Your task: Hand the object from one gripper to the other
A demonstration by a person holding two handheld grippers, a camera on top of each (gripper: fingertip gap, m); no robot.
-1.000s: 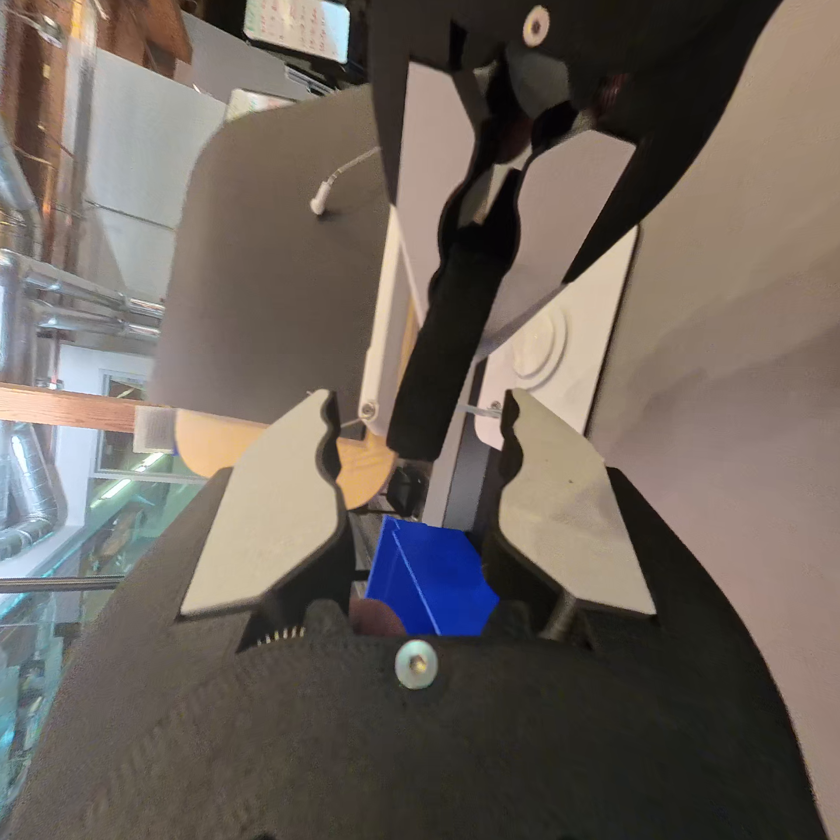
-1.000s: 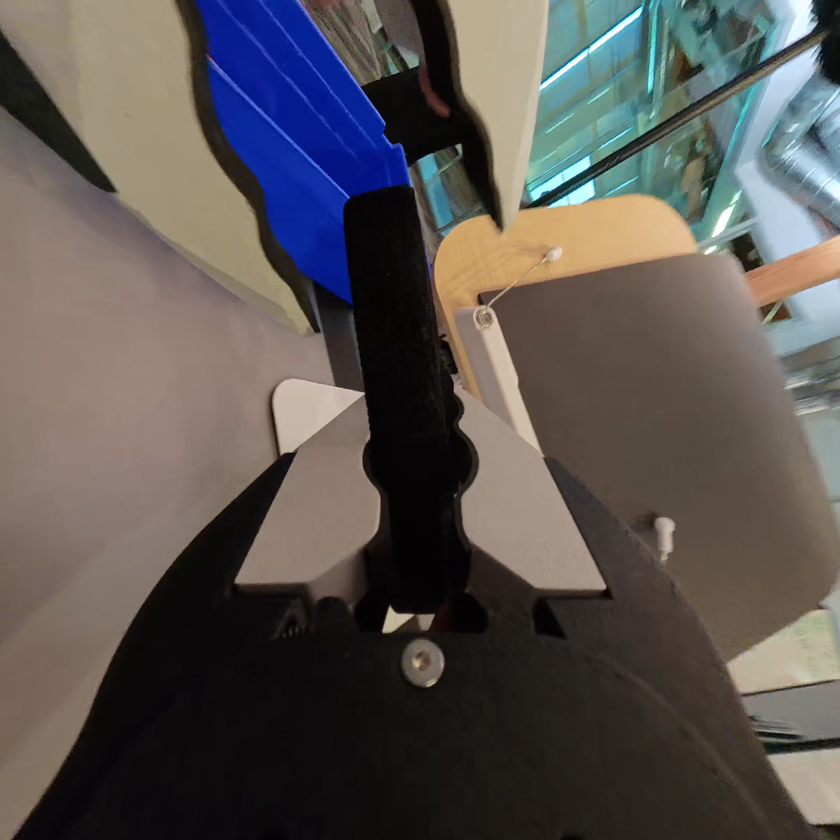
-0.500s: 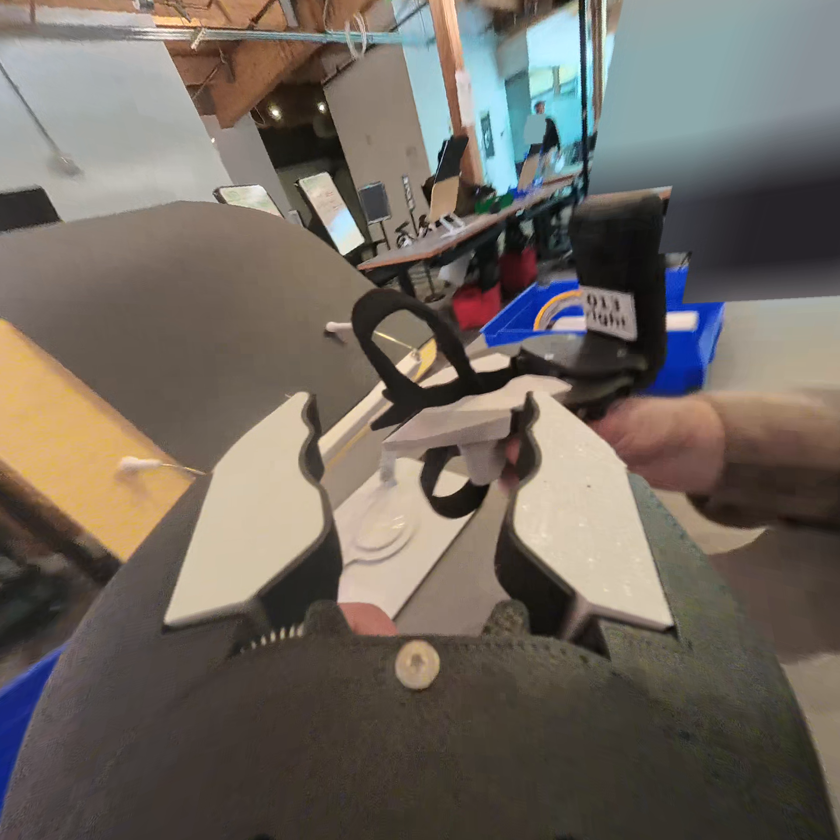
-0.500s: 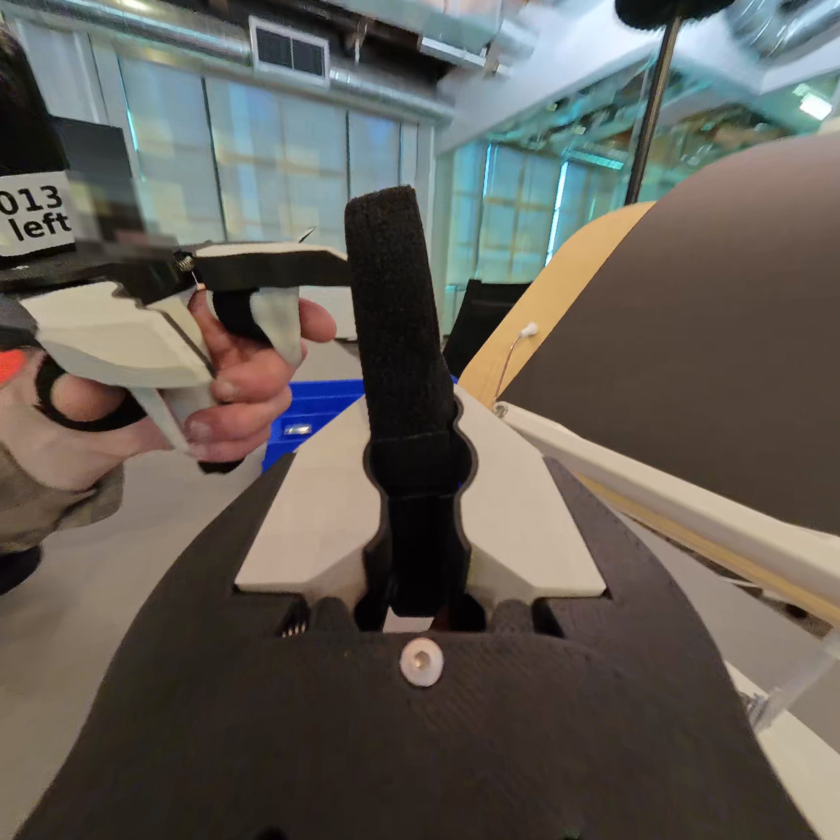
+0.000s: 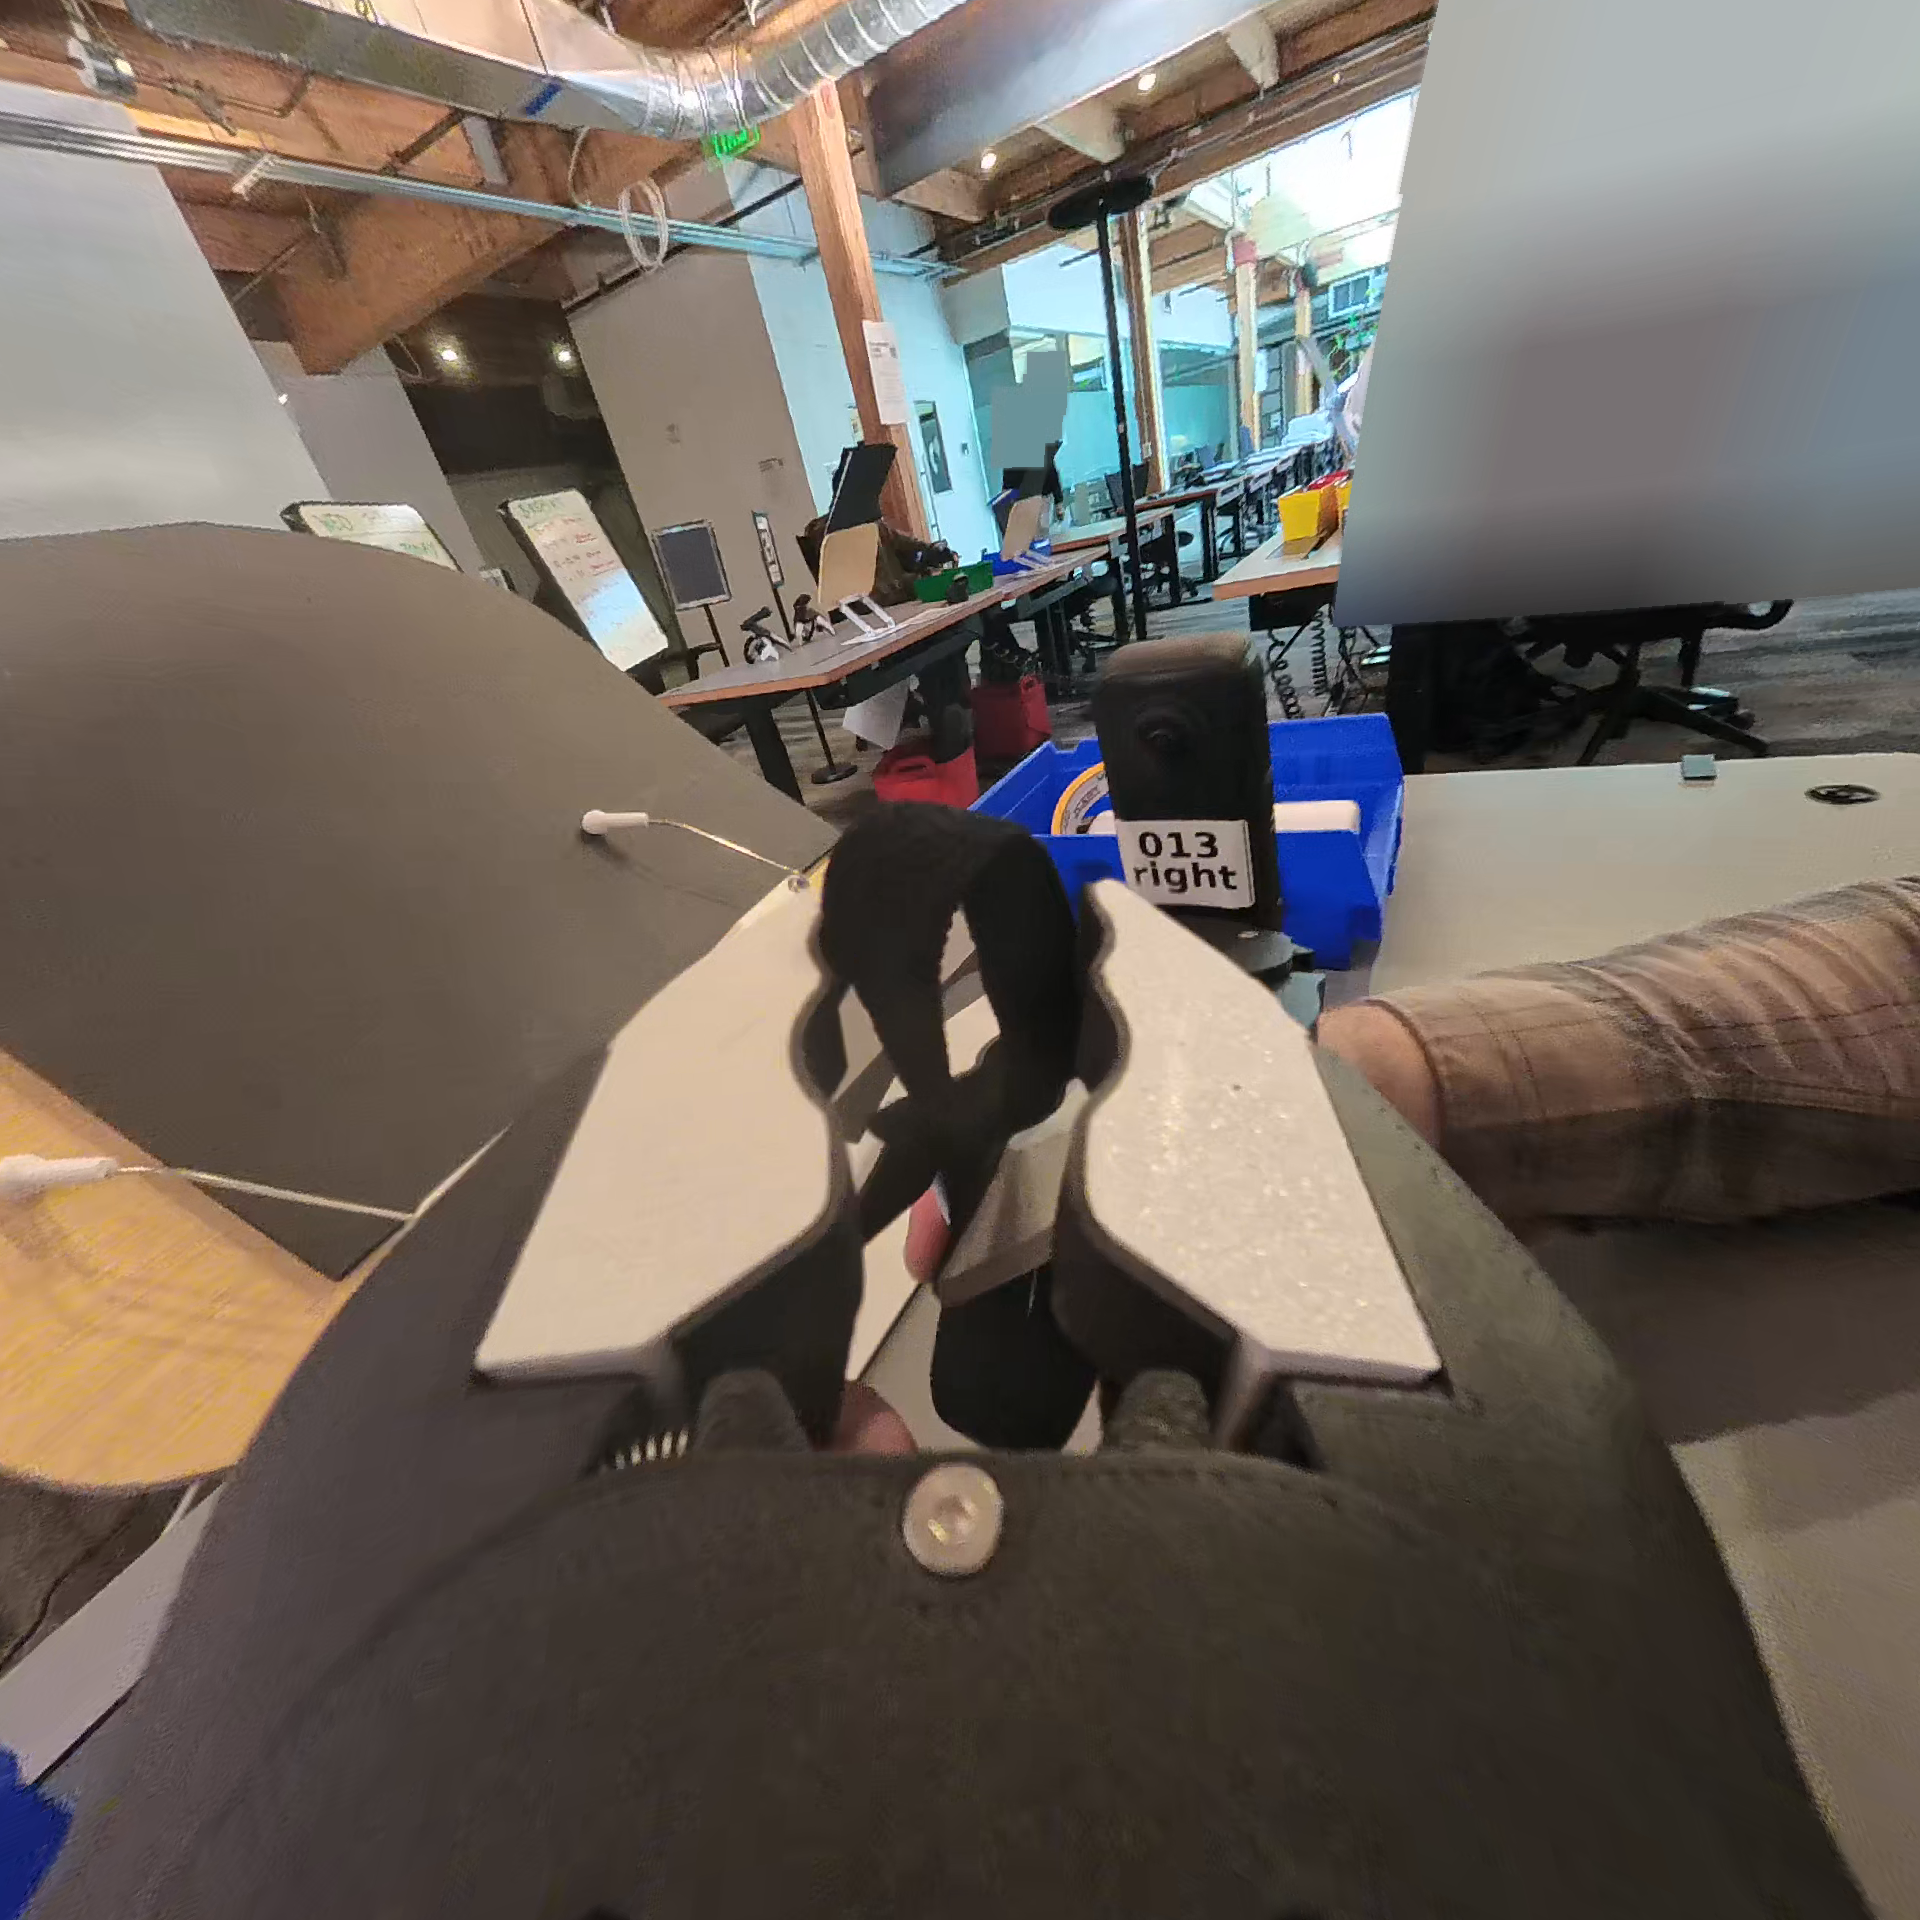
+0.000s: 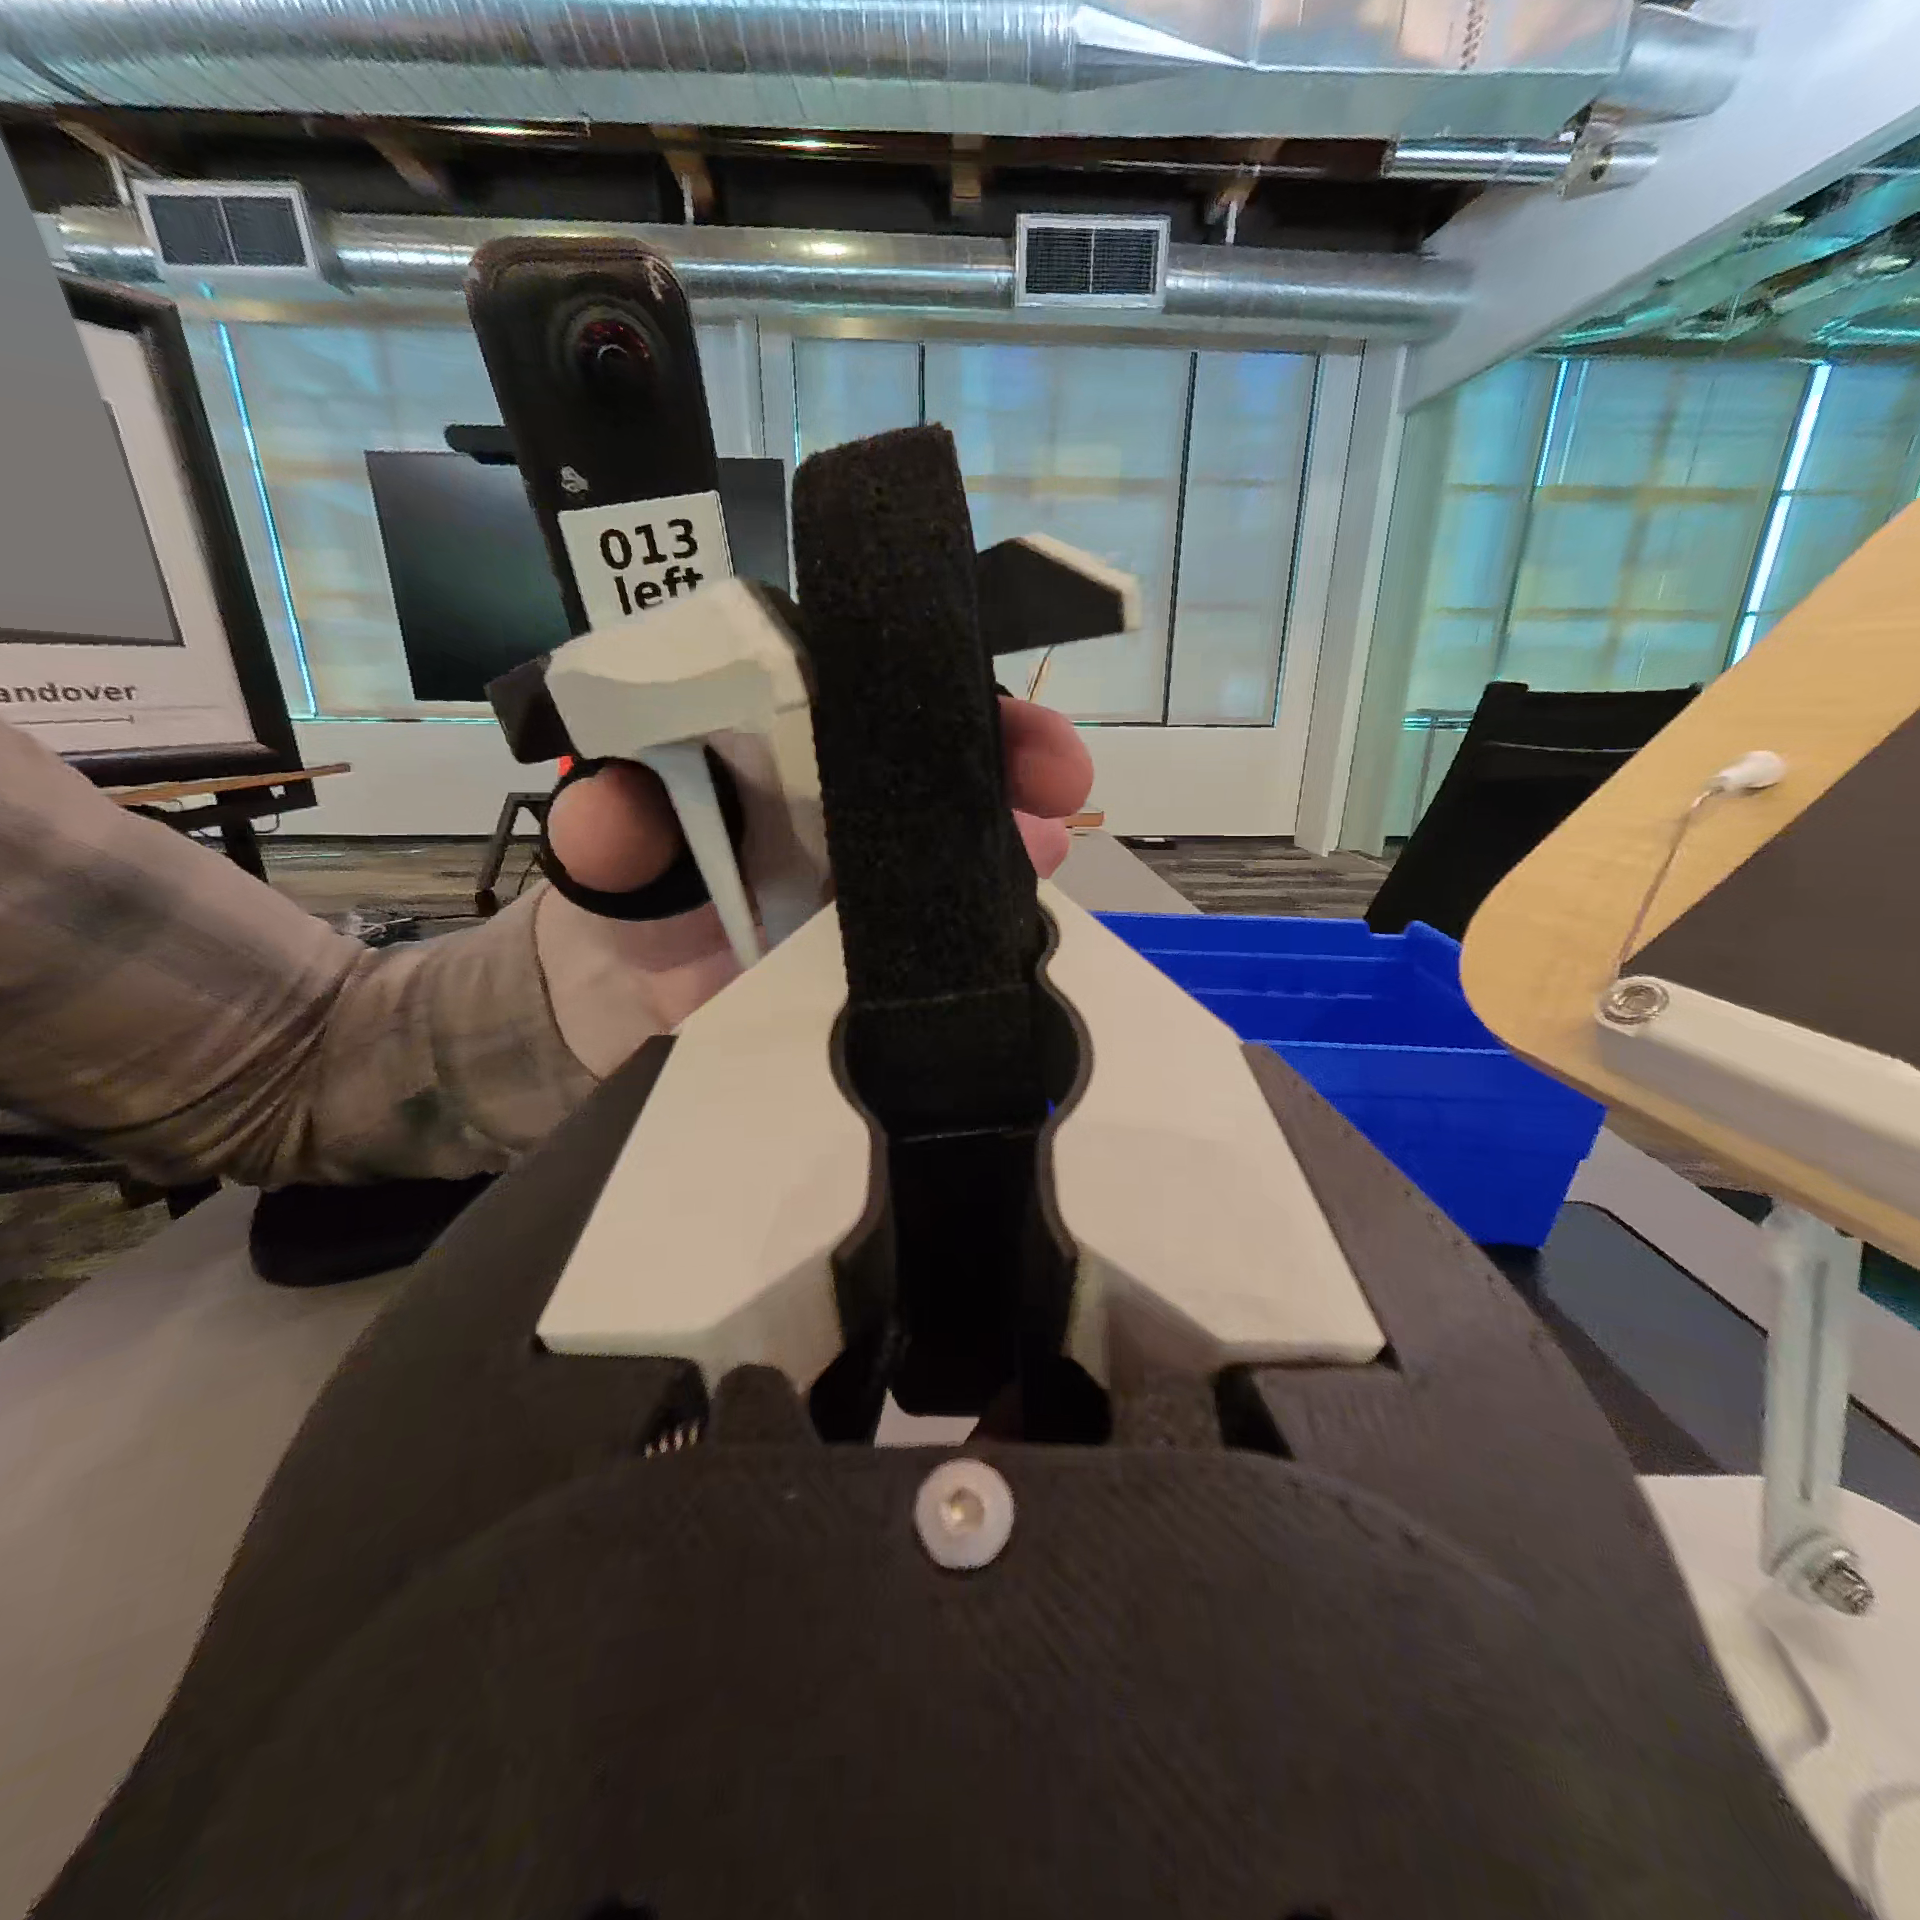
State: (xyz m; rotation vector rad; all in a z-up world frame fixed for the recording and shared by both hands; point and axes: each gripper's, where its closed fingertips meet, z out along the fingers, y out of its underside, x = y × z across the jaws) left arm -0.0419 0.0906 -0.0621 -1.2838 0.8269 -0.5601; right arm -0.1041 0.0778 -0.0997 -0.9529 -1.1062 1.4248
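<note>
Right wrist view shows the black fuzzy fabric strap [image 6: 914, 790], a flat hook-and-loop band with a stitched seam, standing upright with the right gripper [image 6: 961, 1049] jaws clamped on its lower end. Beside the strap's upper part, the left gripper [image 6: 831, 665] has its jaws apart around it, not yet closed. White labels with printed writing sit on both grippers' black cameras. Behind the strap lies a blue plastic bin [image 6: 1371, 1049] on the grey desk [image 6: 135, 1455]. Left wrist view shows the strap [image 5: 935, 987] looped, its lower end hidden.
</note>
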